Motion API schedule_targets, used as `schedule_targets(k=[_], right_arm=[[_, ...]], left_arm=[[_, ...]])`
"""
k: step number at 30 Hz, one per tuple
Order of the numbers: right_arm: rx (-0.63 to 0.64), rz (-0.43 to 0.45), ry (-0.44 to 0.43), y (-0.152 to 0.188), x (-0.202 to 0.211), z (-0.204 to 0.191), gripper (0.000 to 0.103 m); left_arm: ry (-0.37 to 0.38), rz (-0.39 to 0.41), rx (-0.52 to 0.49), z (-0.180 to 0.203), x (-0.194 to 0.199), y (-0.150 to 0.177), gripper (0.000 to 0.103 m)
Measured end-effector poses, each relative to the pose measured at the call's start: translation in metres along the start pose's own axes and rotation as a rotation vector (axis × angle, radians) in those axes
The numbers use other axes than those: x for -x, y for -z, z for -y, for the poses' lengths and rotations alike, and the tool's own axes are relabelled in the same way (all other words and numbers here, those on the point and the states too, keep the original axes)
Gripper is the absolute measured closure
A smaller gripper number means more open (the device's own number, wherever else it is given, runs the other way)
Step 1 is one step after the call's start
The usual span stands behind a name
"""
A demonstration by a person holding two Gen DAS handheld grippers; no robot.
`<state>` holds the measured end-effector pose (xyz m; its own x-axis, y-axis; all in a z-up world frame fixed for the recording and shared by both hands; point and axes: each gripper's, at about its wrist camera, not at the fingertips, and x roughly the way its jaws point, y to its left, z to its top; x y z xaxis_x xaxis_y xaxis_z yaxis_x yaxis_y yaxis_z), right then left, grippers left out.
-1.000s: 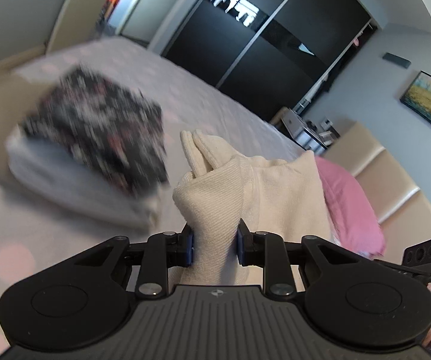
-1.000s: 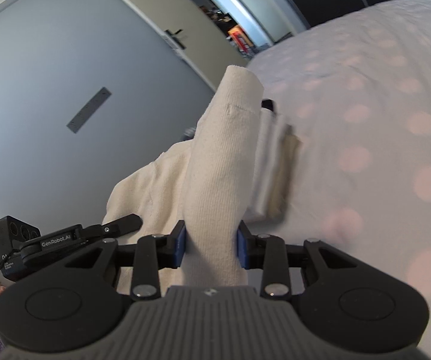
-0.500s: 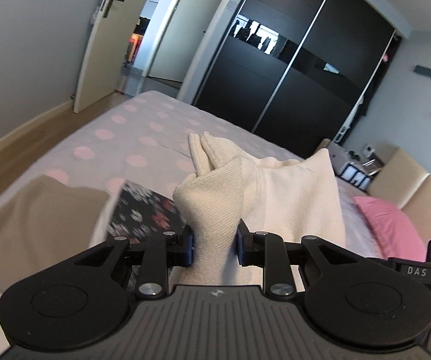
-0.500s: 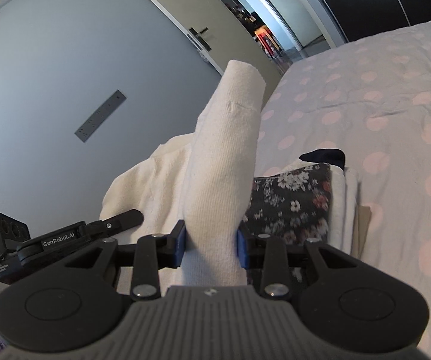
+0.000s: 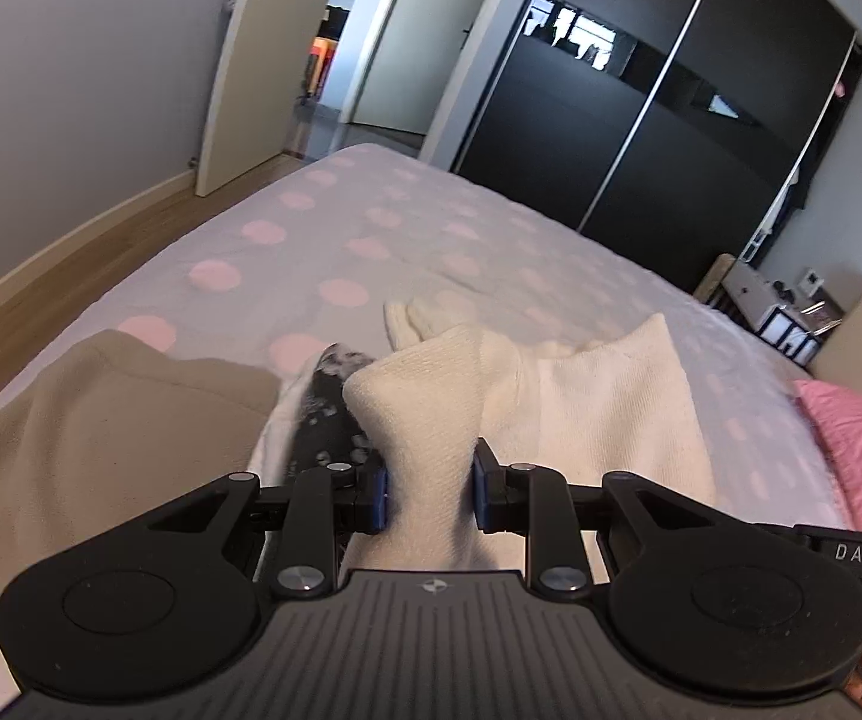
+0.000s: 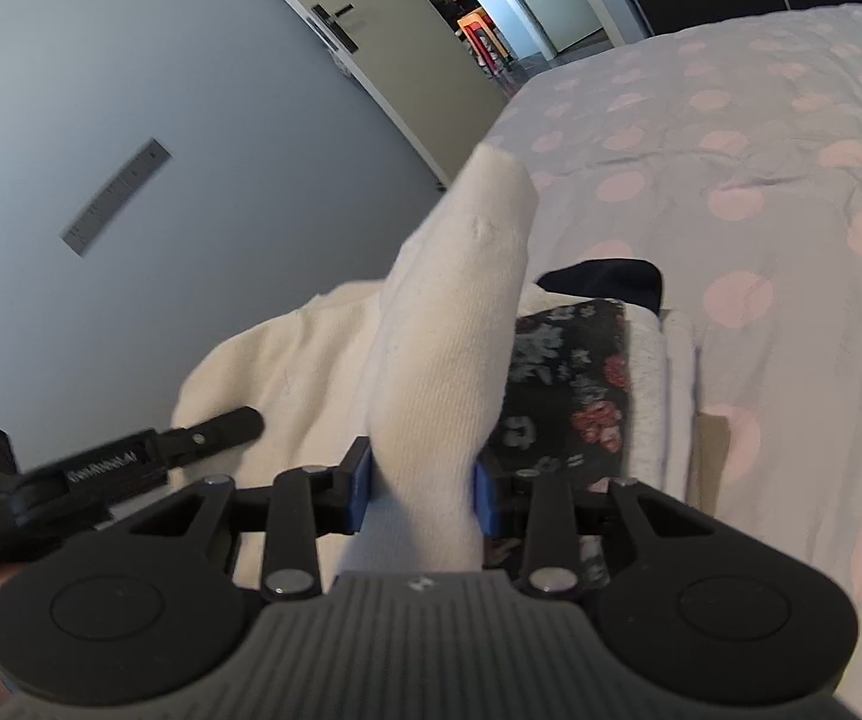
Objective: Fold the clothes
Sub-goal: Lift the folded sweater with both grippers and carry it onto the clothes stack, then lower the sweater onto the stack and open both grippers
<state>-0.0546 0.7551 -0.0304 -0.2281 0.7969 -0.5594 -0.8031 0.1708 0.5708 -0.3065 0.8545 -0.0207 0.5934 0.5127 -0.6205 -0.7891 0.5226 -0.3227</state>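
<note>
Carried the cream garment (image 5: 431, 420) across the bed (image 5: 371, 240) until over the stack topped by the floral cloth (image 6: 574, 372), off to the side a second ago. Left claw (image 5: 429, 495) and right claw (image 6: 425, 495) both clamped on bunched cream fabric. Looked ready for lowering onto the stack, beside the beige garment (image 5: 101, 420).

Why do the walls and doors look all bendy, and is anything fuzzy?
Both wrist views use fisheye lenses, so the door bows in the left view. In the right view, the left gripper looks smeared; the cream garment stays sharp.
</note>
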Motion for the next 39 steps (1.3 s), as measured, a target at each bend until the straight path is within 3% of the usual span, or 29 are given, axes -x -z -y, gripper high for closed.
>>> schedule_targets(k=[8, 12, 14, 15, 16, 19, 21, 24, 28, 30, 32, 36, 39], right_arm=[[-0.054, -0.013, 0.081, 0.009, -0.02, 0.017, 0.062], [0.053, 0.026, 0.123, 0.005, -0.003, 0.005, 0.057], [0.125, 0.06, 0.148, -0.001, 0.01, -0.001, 0.057], [0.162, 0.081, 0.152, -0.003, 0.018, -0.005, 0.057], [0.199, 0.102, 0.155, -0.005, 0.026, -0.008, 0.057], [0.309, 0.096, 0.081, 0.002, 0.04, -0.023, 0.061], [0.374, 0.078, 0.05, 0.015, 0.042, -0.032, 0.063], [0.46, 0.052, 0.078, 0.038, 0.03, -0.034, 0.065], [0.429, 0.028, 0.115, 0.055, 0.01, -0.015, 0.064], [0.409, 0.02, 0.12, 0.059, 0.002, -0.004, 0.054], [0.338, -0.019, 0.122, 0.063, -0.008, 0.009, 0.053], [0.309, -0.02, 0.136, 0.063, -0.011, 0.01, 0.05], [0.318, -0.001, 0.138, 0.059, 0.003, 0.002, 0.056]], left_arm=[[-0.097, -0.017, -0.007, -0.002, -0.022, 0.011, 0.075], [-0.11, 0.029, -0.004, -0.005, 0.001, 0.004, 0.071], [-0.12, 0.072, -0.012, -0.007, 0.018, -0.002, 0.061], [-0.118, 0.091, -0.026, -0.006, 0.028, -0.004, 0.061], [-0.11, 0.106, -0.051, -0.003, 0.038, -0.005, 0.062], [-0.061, 0.123, -0.149, 0.013, 0.061, 0.001, 0.079], [-0.073, 0.121, -0.214, 0.026, 0.066, 0.016, 0.082], [-0.099, 0.1, -0.293, 0.035, 0.059, 0.042, 0.088], [-0.107, 0.026, -0.266, 0.022, 0.032, 0.062, 0.093], [-0.103, 0.01, -0.245, 0.015, 0.022, 0.069, 0.093], [-0.092, 0.004, -0.215, 0.01, 0.018, 0.072, 0.093], [-0.075, 0.039, -0.228, 0.014, 0.034, 0.073, 0.093], [-0.057, 0.078, -0.243, 0.019, 0.053, 0.073, 0.091]])
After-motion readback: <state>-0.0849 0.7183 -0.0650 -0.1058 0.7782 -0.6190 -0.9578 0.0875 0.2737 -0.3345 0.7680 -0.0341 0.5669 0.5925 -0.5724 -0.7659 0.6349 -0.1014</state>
